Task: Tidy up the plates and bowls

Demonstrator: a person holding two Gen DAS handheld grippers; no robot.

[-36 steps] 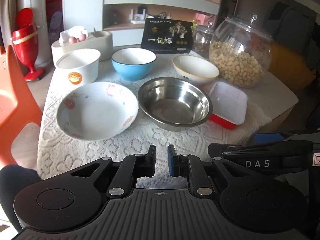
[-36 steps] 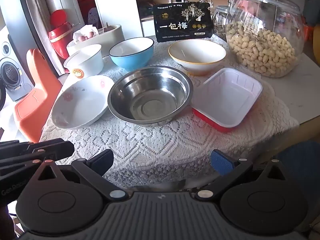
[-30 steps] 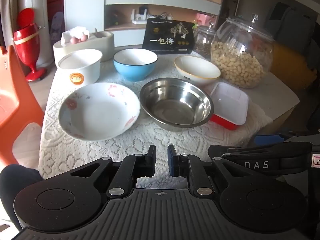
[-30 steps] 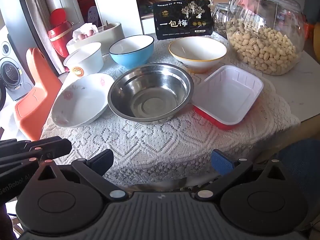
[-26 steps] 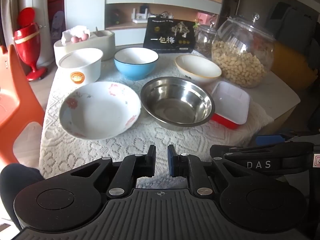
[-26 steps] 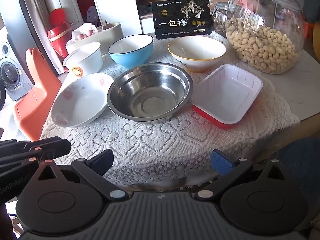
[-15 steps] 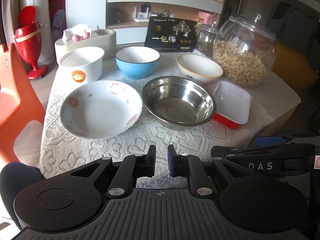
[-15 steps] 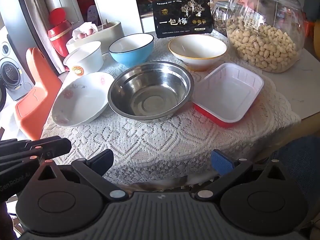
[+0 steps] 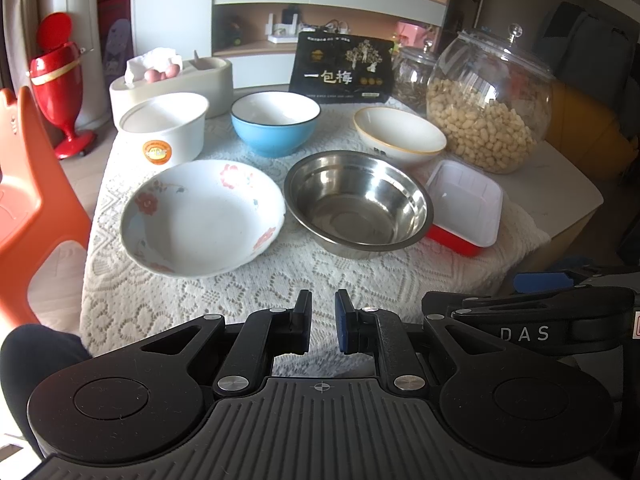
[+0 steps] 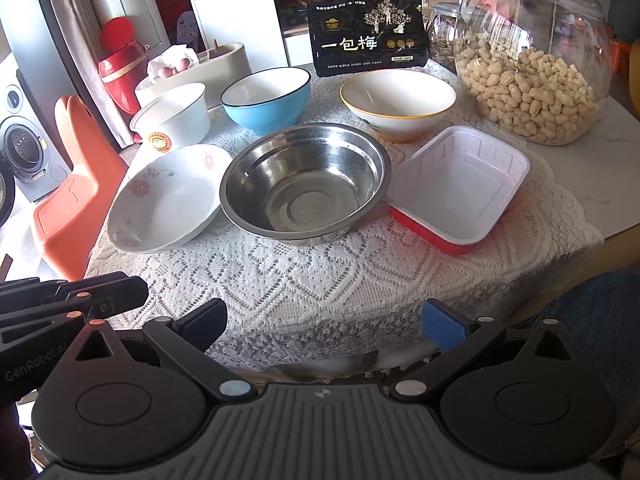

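On the lace-covered table stand a white floral bowl point(image 9: 202, 216) point(image 10: 168, 196), a steel bowl point(image 9: 358, 204) point(image 10: 304, 182), a blue bowl point(image 9: 275, 122) point(image 10: 266, 96), a cream bowl with a yellow rim point(image 9: 400, 136) point(image 10: 398, 98), a white tub with an orange sticker point(image 9: 164, 134) point(image 10: 172, 118) and a red-and-white tray point(image 9: 464, 206) point(image 10: 458, 188). My left gripper point(image 9: 322, 320) hangs at the table's near edge, jaws nearly together and empty. My right gripper point(image 10: 324, 322) is wide open and empty, short of the near edge.
A big glass jar of peanuts point(image 9: 486, 104) point(image 10: 532, 56) stands at the back right, a black box point(image 9: 344, 68) point(image 10: 368, 44) at the back middle, a white caddy with eggs point(image 9: 172, 84) at the back left. An orange chair point(image 9: 24, 184) stands left of the table.
Both grippers have drifted slightly; the table contents sit a little lower or further right in view. No jaw has moved and nothing on the table has shifted.
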